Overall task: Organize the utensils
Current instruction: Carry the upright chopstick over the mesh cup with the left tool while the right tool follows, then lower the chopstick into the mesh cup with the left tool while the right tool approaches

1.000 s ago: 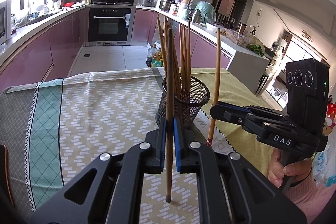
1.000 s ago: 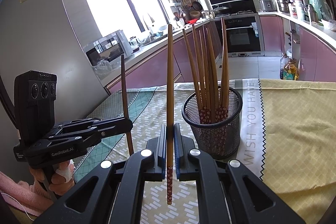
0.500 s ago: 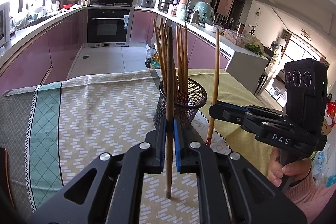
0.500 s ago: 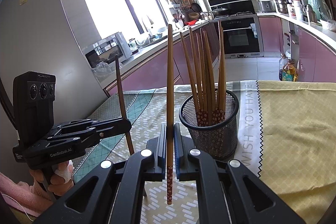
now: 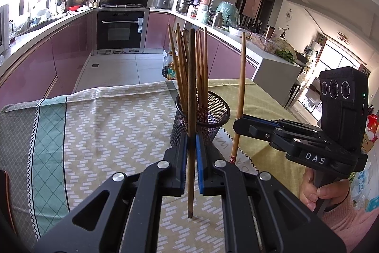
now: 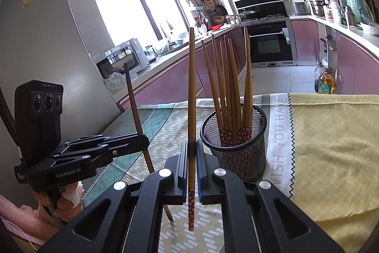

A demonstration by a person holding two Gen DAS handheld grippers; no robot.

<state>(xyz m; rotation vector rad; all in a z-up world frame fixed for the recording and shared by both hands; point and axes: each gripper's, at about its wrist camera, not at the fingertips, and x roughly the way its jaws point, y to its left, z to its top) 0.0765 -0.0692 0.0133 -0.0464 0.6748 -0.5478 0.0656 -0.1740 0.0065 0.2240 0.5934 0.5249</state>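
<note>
Chopsticks (image 6: 233, 89) already stand bundled in the mesh holder (image 6: 236, 153). Two remain out: the left gripper (image 5: 191, 148) clamps a dark chopstick (image 5: 191, 87) upright just before the holder, the right gripper (image 6: 191, 153) a lighter chopstick (image 6: 191, 92) beside it.

You hold two smooth wooden chopsticks: a dark one (image 5: 191, 110) and a paler one (image 6: 191, 96) with a floral-printed end. Beside them stands a black wire-mesh metal cup (image 6: 236, 153) on matt woven cloth (image 6: 331, 134). Your grippers (image 5: 191, 151) (image 6: 191, 158) look like matt black plastic with shiny metal screws.
</note>
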